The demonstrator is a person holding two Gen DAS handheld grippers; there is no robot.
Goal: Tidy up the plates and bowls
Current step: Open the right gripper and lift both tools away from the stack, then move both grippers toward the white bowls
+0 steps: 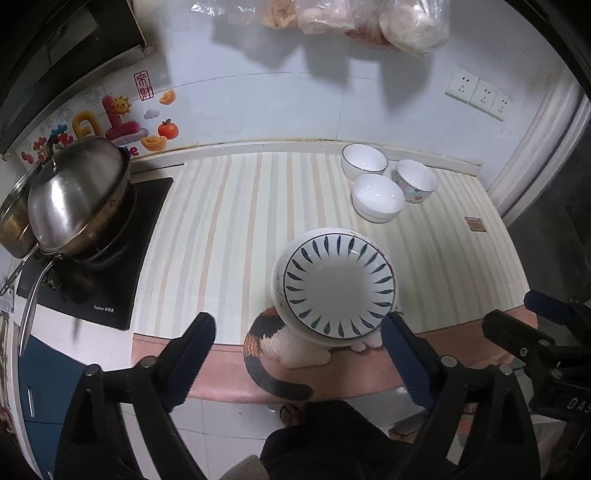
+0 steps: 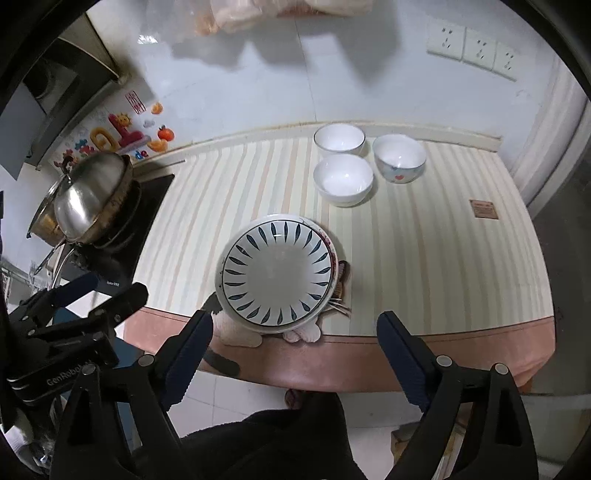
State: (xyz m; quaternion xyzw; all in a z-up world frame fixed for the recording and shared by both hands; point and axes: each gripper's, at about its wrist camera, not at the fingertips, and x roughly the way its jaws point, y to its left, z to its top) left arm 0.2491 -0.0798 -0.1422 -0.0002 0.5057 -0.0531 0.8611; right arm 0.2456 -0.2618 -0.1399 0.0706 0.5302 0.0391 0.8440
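A stack of plates (image 1: 339, 284) (image 2: 277, 269), the top one white with a ring of blue leaf marks, rests on the striped mat (image 1: 229, 229) near the counter's front edge, partly over a cat picture. My left gripper (image 1: 298, 325) hangs open above and in front of the stack, with nothing between its fingers. My right gripper (image 2: 294, 320) is open too and holds nothing, pulled back over the counter edge. Three bowls stand at the back right: two plain white ones (image 2: 339, 138) (image 2: 342, 177) and one with a red heart (image 2: 399, 155).
A wok with a steel lid (image 1: 77, 192) sits on the black stove (image 1: 110, 288) at the left. Plastic bags (image 1: 413, 26) hang on the wall above wall sockets (image 1: 480, 96). A small brown tag (image 2: 483, 209) lies on the mat's right part. A person's dark clothing (image 2: 295, 443) fills the bottom.
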